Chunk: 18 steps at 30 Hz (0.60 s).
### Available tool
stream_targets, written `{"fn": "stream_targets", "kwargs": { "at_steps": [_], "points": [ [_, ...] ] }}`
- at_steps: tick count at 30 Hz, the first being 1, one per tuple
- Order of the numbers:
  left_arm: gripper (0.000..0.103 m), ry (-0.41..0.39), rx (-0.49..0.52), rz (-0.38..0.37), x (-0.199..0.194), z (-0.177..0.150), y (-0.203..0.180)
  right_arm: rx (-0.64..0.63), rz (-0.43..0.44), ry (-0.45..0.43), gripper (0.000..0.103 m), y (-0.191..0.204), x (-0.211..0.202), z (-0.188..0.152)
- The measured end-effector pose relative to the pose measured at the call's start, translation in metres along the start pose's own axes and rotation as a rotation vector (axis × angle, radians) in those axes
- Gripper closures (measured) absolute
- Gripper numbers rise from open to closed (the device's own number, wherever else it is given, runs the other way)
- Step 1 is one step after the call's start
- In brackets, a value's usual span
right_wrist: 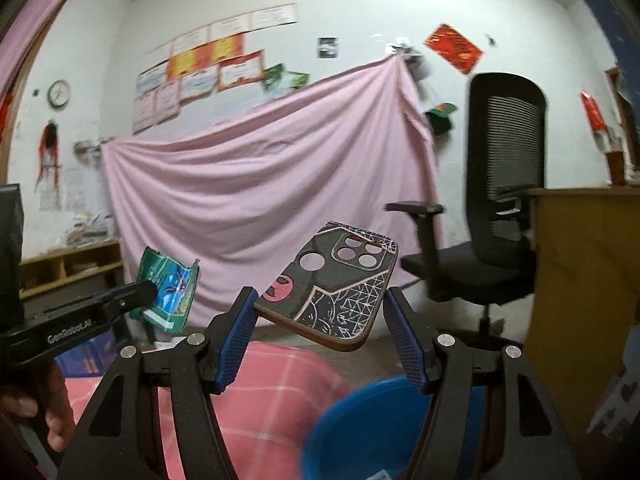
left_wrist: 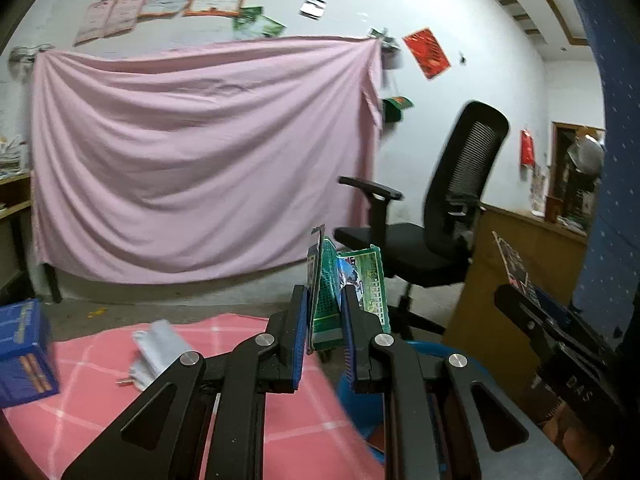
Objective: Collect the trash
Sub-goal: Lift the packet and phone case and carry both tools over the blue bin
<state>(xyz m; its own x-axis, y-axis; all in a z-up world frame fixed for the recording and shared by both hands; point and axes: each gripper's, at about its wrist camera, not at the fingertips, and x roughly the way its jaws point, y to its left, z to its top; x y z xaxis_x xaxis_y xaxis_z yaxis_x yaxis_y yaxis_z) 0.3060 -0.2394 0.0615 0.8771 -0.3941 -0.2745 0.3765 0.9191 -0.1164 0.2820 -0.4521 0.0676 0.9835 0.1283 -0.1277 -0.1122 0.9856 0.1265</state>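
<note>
My left gripper (left_wrist: pixel 325 320) is shut on a flattened green and blue carton (left_wrist: pixel 354 280), which stands upright between the blue pads. My right gripper (right_wrist: pixel 320 300) is shut on a dark patterned phone case (right_wrist: pixel 340 292), held flat and tilted across the jaws. Both are raised above a pink checked cloth (left_wrist: pixel 240 400). A blue bin (right_wrist: pixel 360 420) sits low and just ahead of the right gripper, and its rim (left_wrist: pixel 424 350) also shows under the left gripper. The carton (right_wrist: pixel 168 292) and left gripper (right_wrist: pixel 136 296) show at the left of the right wrist view.
Crumpled white paper (left_wrist: pixel 160 348) and a blue box (left_wrist: pixel 24 352) lie on the cloth at the left. A black office chair (left_wrist: pixel 452 208) and a wooden desk (left_wrist: pixel 520 280) stand to the right. A pink sheet (left_wrist: pixel 200 152) hangs on the wall. A hand (right_wrist: pixel 40 412) holds the left gripper.
</note>
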Motion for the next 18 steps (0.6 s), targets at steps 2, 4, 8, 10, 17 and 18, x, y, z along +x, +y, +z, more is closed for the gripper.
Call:
{"fn": "stream_targets", "kwargs": {
  "at_steps": [2,4,8,10,17,18],
  "points": [
    [0.09,0.017,0.008,-0.018,0.008,0.0,-0.012,0.026,-0.025,0.007,0.04,-0.013,-0.003,0.0],
    [0.09,0.039,0.011,-0.034,0.018,-0.001,-0.023,0.045,-0.046,0.02,0.04,-0.023,-0.003,0.0],
    [0.09,0.088,-0.022,-0.063,0.035,-0.006,-0.034,0.092,-0.074,0.06,0.04,-0.041,-0.001,-0.003],
    [0.09,0.113,-0.045,-0.071,0.042,-0.009,-0.035,0.114,-0.081,0.081,0.04,-0.049,0.002,-0.005],
    [0.088,0.214,-0.099,-0.11,0.066,-0.012,-0.037,0.155,-0.103,0.152,0.038,-0.068,0.009,-0.015],
    [0.086,0.236,-0.111,-0.12,0.071,-0.013,-0.037,0.165,-0.112,0.167,0.038,-0.071,0.011,-0.018]
  ]
}}
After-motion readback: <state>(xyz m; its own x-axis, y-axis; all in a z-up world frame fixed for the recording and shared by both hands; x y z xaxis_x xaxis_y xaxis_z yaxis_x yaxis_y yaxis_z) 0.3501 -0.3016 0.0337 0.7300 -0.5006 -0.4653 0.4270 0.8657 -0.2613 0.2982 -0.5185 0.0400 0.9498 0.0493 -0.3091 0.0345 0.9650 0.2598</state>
